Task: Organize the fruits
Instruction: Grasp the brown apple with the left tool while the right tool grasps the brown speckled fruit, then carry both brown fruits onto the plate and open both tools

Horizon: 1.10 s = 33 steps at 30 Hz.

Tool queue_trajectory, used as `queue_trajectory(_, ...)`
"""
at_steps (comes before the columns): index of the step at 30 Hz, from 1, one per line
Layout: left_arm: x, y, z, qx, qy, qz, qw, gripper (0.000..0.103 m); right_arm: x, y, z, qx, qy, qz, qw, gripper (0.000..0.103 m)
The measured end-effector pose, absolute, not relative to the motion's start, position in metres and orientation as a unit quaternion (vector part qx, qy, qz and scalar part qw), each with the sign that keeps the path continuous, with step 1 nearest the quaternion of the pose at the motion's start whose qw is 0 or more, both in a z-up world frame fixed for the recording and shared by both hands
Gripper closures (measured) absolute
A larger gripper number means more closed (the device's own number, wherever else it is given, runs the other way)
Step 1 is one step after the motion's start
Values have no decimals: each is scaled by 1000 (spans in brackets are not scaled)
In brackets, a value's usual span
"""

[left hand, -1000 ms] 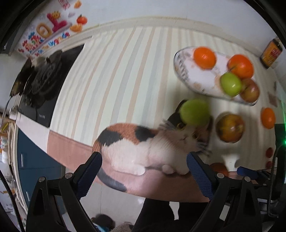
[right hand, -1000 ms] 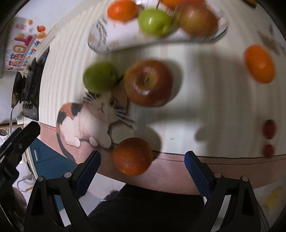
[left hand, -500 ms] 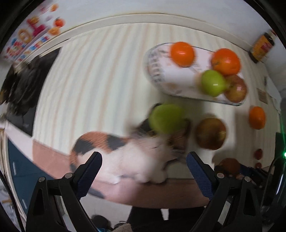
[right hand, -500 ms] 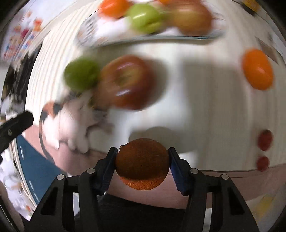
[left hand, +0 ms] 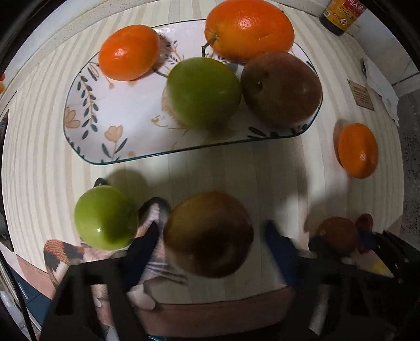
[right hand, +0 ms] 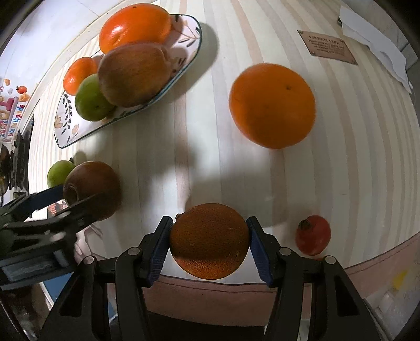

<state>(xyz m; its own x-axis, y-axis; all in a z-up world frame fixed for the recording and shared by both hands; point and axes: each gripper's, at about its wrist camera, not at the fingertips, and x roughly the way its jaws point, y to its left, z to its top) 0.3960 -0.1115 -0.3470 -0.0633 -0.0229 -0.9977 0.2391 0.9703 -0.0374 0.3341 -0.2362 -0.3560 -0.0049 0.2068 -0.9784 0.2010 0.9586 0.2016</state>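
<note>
The right tongs (right hand: 209, 242) pinch a dark, rough-skinned orange (right hand: 209, 241) between their blue pads, one pad pressed on each side of it, at the near edge of the striped tablecloth (right hand: 354, 147). Just beside it to the right lies a small red fruit (right hand: 313, 238), and farther out on the cloth sits a loose bright orange (right hand: 272, 105). The left tongs (left hand: 210, 244) stand spread around a red apple (left hand: 208, 233), one blue pad on each side; the picture is blurred there, and I cannot tell whether the pads touch its skin. In the right view the same tongs (right hand: 78, 192) reach in from the left with that apple (right hand: 92, 190) between their fingers. Touching or just beside the apple on its left is a green apple (left hand: 106, 217), resting on the cat picture (left hand: 65, 255) printed on the cloth. Beyond them stands the flowered plate (left hand: 86, 126), holding a small orange (left hand: 128, 52), a large orange (left hand: 248, 28), a green apple (left hand: 203, 91) and a red apple (left hand: 281, 89), the last three crowded together at the right end. A dark bottle (left hand: 342, 15) stands at the far edge of the table, and a brown label (right hand: 326, 47) lies flat on the cloth near some white paper (right hand: 375, 44).
</note>
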Motion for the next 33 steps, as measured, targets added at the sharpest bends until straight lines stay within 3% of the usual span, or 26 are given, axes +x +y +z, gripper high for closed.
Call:
queue_trajectory(4,394,-107,-344,71,715,-99,688,39,339,-240,-357,148,710,11,688,42)
queue_trajectory(7,386,-100,-339,74,717,-95,687,39,339,-259,-350,155,708,15,689,33)
queue_trajectory(13,371,-80,-339,64,721,-83,685,39,338,-268,-338,157,706,18,690,27)
queue_trajectory(15,370,-74,-341,57,722,-78,685,39,338,-265,-341,146,709,15,689,28)
queue_trajectory(18,369,-68,-337,56,717,-78,691,39,336,-259,-345,142,703,14,696,43)
queue_trajectory(25,373,-52,-299,22,701,-89,708,39,338,-250,-327,140,682,18,718,44)
queue_trajectory(33,441,3,-237,-36,671,-75,737,39,381,-203,-289,169,636,72,749,44)
